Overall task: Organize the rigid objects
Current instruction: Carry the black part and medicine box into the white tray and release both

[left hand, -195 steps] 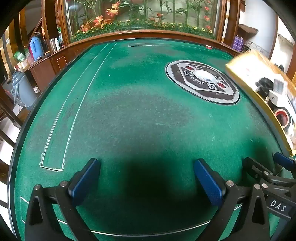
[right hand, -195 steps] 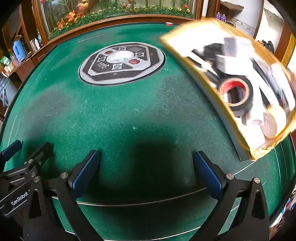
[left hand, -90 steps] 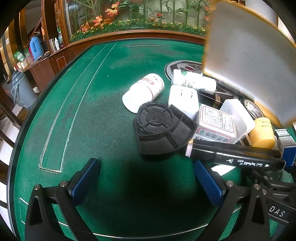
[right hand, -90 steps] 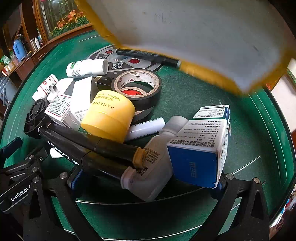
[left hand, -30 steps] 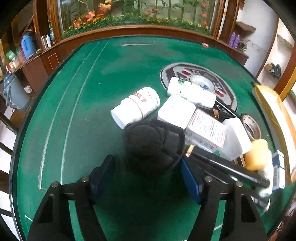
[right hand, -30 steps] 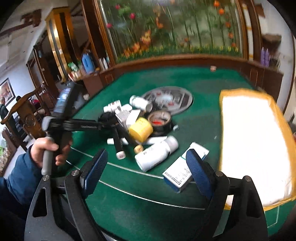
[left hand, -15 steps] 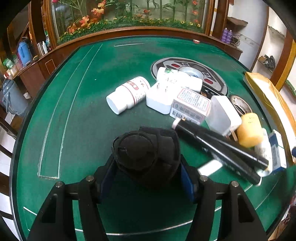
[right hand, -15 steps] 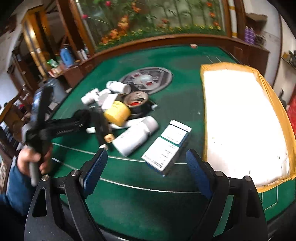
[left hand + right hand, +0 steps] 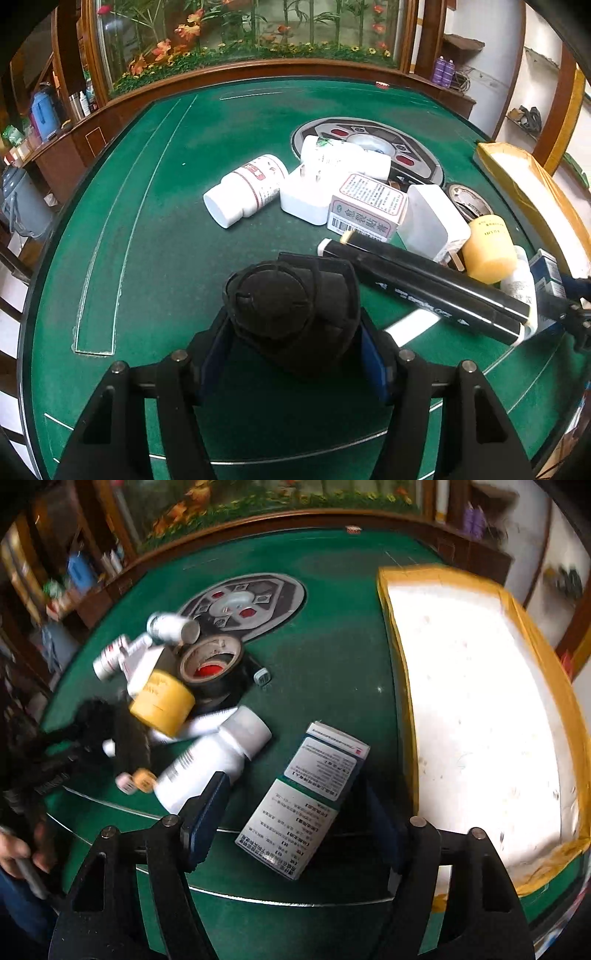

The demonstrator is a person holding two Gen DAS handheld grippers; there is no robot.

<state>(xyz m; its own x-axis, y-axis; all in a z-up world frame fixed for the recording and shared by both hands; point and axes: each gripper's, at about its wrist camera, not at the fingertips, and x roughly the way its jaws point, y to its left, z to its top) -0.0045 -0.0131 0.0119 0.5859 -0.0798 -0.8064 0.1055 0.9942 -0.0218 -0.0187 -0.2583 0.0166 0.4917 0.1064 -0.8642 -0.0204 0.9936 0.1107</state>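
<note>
Left gripper (image 9: 291, 354) w/ blue-padded fingers (image 9: 373, 360) clamped on a black round ribbed plastic part (image 9: 291, 299), both pads pressed to its sides, over the green felt worktop (image 9: 155, 206). Just beyond it lay a long black marker pen (image 9: 424, 282), angled toward the right. Behind that, a white box w/ red-framed label (image 9: 367, 208), a white square plug adapter (image 9: 308, 197), a white pill bottle w/ red label (image 9: 245, 190) on its side, and a second white bottle (image 9: 343, 157) resting partly on the grey round centre panel (image 9: 417, 160). A yellow cylindrical jar (image 9: 487, 249) sat at the right end of the heap.

Right gripper (image 9: 295, 819) was closing; a blue-and-white carton (image 9: 310, 797) lay flat between its fingers (image 9: 205, 812), pads not yet touching it. Just left of carton, a large white bottle (image 9: 214, 762) on its side, near the left pad. Farther back, a black tape roll (image 9: 212, 664) beside the jar. To the right, well apart from the heap, a yellow-edged tray w/ white lining (image 9: 402, 657). A hand (image 9: 14, 849) showed at the left edge.
</note>
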